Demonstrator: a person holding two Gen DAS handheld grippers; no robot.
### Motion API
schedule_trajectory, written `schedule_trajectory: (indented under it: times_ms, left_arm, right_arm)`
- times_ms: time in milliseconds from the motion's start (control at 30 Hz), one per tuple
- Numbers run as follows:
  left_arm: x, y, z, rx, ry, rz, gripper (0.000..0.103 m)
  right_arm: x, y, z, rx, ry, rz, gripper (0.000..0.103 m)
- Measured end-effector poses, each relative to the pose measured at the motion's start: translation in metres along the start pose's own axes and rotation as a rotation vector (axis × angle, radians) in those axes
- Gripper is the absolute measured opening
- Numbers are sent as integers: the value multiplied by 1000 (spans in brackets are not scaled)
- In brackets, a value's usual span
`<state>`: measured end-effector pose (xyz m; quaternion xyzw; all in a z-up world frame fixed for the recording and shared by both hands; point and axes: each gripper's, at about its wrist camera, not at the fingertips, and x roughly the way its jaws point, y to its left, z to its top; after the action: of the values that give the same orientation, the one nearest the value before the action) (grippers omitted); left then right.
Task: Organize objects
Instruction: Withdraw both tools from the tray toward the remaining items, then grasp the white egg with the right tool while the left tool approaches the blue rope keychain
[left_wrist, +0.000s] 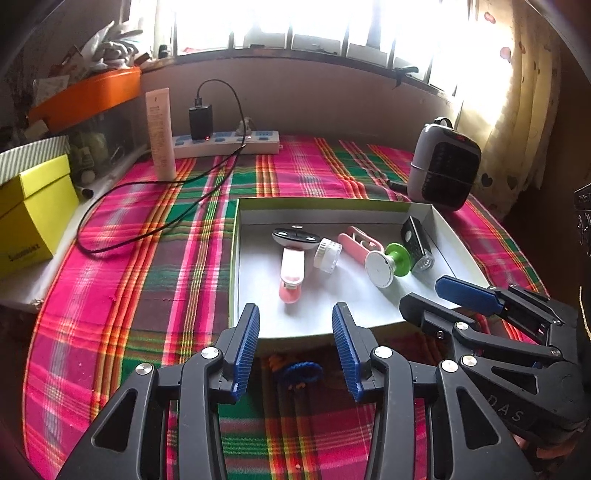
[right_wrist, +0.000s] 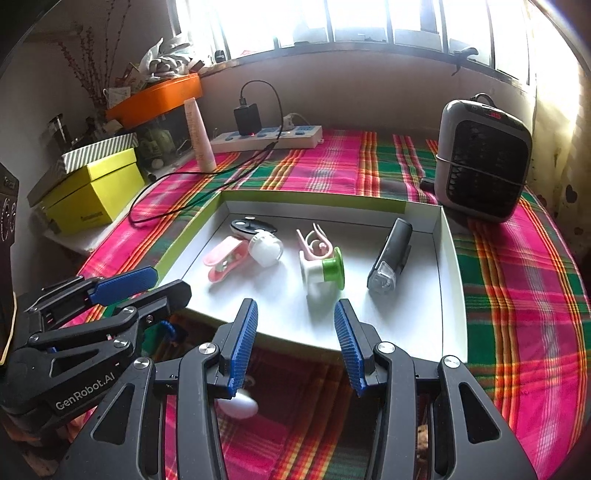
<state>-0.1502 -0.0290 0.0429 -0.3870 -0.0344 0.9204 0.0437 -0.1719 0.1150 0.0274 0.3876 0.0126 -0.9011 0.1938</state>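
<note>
Both tools are held spread and empty before the tray (left_wrist: 458, 240): left tool (left_wrist: 295, 350), right tool (right_wrist: 293, 345). A blue band (left_wrist: 301, 371) lies outside the tray's near wall; it is best pinched squarely, then lifted over.

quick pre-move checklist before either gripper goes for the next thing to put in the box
1. Left gripper open, holding nothing: ok.
2. Right gripper open, holding nothing: ok.
3. Free floor in white box near its front edge: ok.
4. Blue cord item on the cloth in front of the box, between the left fingers: ok.
5. White object below the right gripper, what it is: cannot tell.
6. Black cable away from the box: ok.
</note>
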Motion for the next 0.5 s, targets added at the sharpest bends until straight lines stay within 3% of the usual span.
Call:
schedule_trajectory:
  times_ms: [500]
  left_arm:
    - [-25, 6, -29, -21, -18, 3, 40]
  right_arm:
    - [-26, 6, -21, -7, -34, 6, 45]
